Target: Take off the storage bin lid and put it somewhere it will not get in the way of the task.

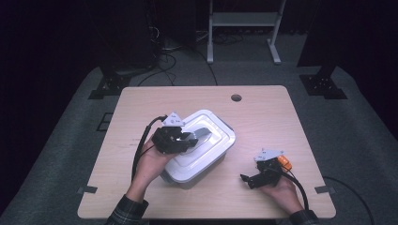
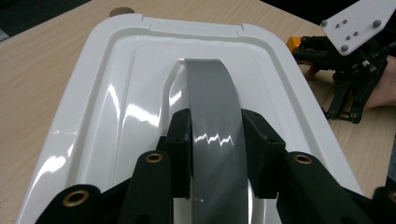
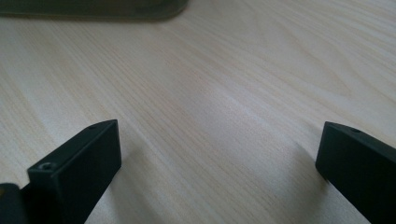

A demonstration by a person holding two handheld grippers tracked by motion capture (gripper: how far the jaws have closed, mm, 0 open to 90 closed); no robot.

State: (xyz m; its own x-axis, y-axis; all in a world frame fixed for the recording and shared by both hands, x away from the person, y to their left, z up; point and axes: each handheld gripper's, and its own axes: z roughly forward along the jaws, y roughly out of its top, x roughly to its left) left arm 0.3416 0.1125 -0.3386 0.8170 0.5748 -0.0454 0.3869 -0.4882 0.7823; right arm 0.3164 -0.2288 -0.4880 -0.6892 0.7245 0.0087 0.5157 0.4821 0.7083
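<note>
A white plastic box (image 1: 216, 154) with a shut lid (image 1: 217, 127) sits slantwise at the middle of the wooden table (image 1: 263, 117). A grey handle (image 1: 202, 133) arches over the lid. My left gripper (image 1: 191, 140) is over the box's near-left part and is shut on that handle. In the left gripper view the black jaws (image 2: 215, 140) press both sides of the grey handle (image 2: 211, 93) above the glossy lid (image 2: 112, 98). My right gripper (image 1: 248, 182) rests on the table near the front right, open, with bare wood between its jaws (image 3: 219, 154).
A round cable hole (image 1: 236, 98) lies near the table's far edge. A white metal stand (image 1: 244, 21) and loose cables (image 1: 164, 61) are on the floor beyond. The right gripper (image 2: 343, 114) is beside the box's right side in the left gripper view.
</note>
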